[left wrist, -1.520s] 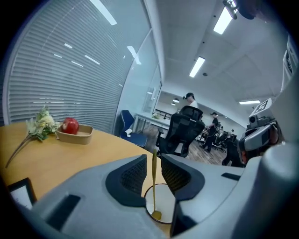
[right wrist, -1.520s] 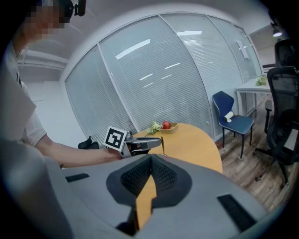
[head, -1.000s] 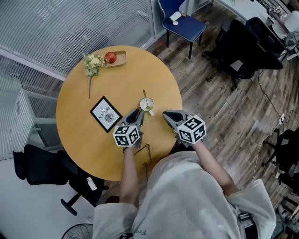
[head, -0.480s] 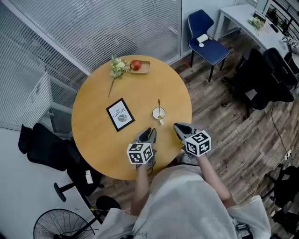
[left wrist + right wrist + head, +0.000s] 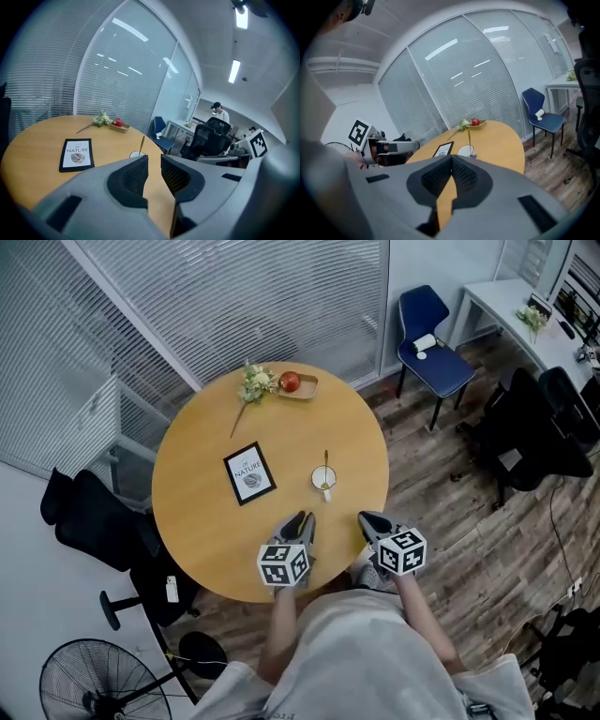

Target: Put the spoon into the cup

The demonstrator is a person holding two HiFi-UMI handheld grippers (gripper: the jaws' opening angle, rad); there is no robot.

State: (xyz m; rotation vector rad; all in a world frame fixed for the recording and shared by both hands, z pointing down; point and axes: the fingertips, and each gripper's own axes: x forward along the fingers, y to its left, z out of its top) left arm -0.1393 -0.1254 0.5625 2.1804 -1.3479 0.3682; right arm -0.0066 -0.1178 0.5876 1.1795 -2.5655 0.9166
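Near the table (image 5: 197, 512) edge hover left gripper (image 5: 302, 521), parted, and right gripper (image 5: 368, 520), clenched.

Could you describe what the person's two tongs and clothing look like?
The left tongs and the right tongs are grey, with dark ribbed pads inside the jaws. Each carries a white cube with black square markers. The person wears a loose light grey top; forearms are bare.

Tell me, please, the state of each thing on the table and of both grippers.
cup: upright, holding the spoon
spoon: standing in the cup
left gripper: open, empty
right gripper: shut, empty
apple: resting in its tray
card: lying flat
flowers: lying flat
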